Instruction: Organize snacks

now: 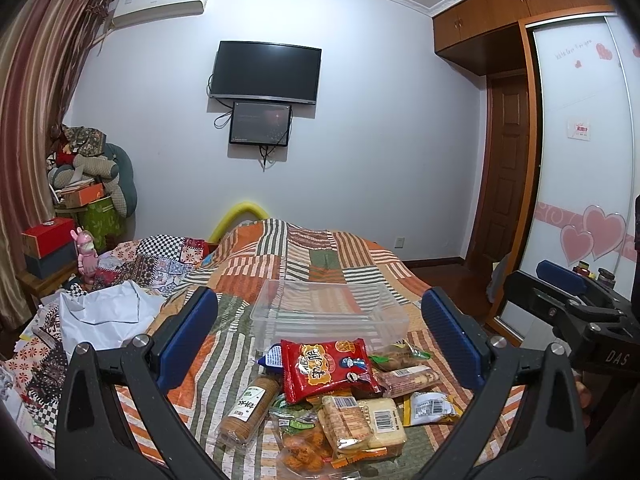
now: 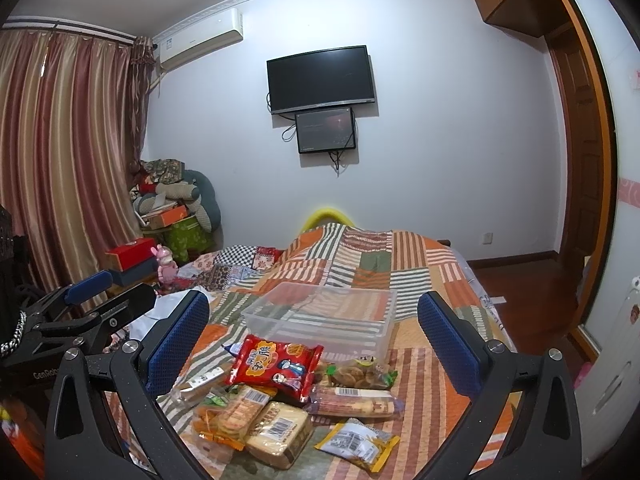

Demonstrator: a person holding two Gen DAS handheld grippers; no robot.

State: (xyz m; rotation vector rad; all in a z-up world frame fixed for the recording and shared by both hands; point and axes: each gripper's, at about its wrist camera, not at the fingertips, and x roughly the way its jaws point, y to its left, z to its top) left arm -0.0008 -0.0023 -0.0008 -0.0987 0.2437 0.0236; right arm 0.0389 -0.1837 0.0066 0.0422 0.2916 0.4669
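Two handheld grippers are hovering side by side over a patchwork bedspread, the left gripper and right gripper both spread wide and holding nothing. A heap of snack packets is lying directly ahead of both, topped by a red packet, its long axis running across the jaws. Just beyond it an empty clear plastic bin is sitting mid-bed, open room all round.
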